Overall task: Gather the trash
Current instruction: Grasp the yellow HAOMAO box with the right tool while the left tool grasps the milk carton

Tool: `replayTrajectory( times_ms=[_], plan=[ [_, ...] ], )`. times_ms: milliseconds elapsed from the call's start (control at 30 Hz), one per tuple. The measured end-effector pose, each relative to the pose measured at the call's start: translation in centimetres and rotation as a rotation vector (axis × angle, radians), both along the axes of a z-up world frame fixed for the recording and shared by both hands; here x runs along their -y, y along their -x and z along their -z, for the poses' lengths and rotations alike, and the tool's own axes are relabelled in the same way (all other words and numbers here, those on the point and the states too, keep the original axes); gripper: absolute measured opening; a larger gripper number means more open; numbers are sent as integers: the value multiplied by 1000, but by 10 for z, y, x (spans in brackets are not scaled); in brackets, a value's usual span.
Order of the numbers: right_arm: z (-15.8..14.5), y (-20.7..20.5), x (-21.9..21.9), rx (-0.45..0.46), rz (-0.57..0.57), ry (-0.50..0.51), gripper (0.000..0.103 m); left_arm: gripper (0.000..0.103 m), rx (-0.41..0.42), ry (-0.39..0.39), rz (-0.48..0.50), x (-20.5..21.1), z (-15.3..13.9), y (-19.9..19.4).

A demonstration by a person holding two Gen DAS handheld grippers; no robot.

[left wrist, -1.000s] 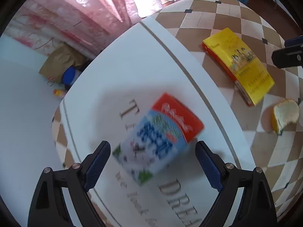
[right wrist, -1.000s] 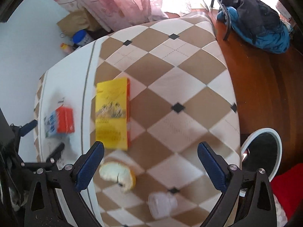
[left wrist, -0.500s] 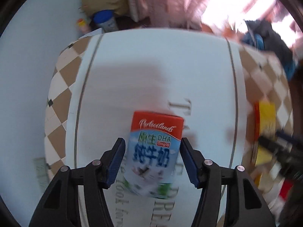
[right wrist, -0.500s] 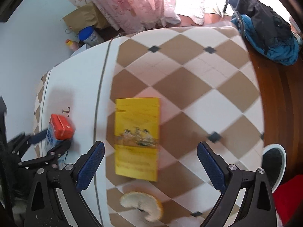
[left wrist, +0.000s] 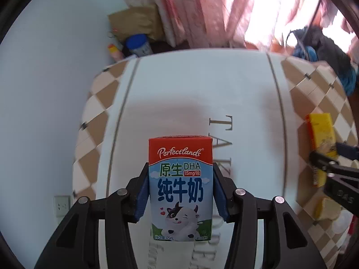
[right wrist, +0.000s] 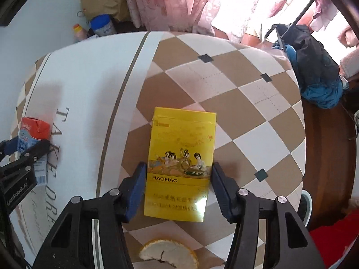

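Note:
My left gripper (left wrist: 180, 190) is shut on a small red, white and blue milk carton (left wrist: 180, 188) and holds it upright above the table. The carton also shows at the left edge of the right wrist view (right wrist: 31, 134). My right gripper (right wrist: 178, 188) is closed against both long sides of a flat yellow box (right wrist: 181, 165) marked HAOMAO, which lies on the checkered tablecloth (right wrist: 235, 85). The yellow box shows at the right of the left wrist view (left wrist: 322, 139). A piece of orange peel (right wrist: 168, 255) lies just in front of the yellow box.
A white bin (right wrist: 306, 206) stands on the floor beyond the table's right edge. A chair with dark and blue clothes (right wrist: 314, 67) is at the far right. A paper bag (right wrist: 103, 2) and a blue-lidded can (right wrist: 103, 25) sit behind the table by pink curtains.
My left gripper closed on the milk carton and raised it upright. My right gripper moved over the yellow box and closed onto its sides.

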State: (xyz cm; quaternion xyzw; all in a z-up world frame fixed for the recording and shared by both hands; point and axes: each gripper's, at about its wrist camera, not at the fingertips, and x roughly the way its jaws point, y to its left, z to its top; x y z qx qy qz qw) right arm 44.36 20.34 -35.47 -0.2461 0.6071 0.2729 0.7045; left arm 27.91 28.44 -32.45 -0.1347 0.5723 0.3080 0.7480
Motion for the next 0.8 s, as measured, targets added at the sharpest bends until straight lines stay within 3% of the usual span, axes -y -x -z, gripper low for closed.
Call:
replayTrajectory(
  times_ms=[267, 600, 800],
  plan=[
    [-27, 28, 20, 28, -29, -96, 59, 46, 114, -41, -82, 37, -47, 59],
    [-114, 100, 92, 78, -17, -319, 59, 46, 260, -94, -72, 102, -126, 112],
    [-170, 124, 146, 124, -5, -427, 59, 46, 329, -85, -6, 157, -167, 113]
  ],
)
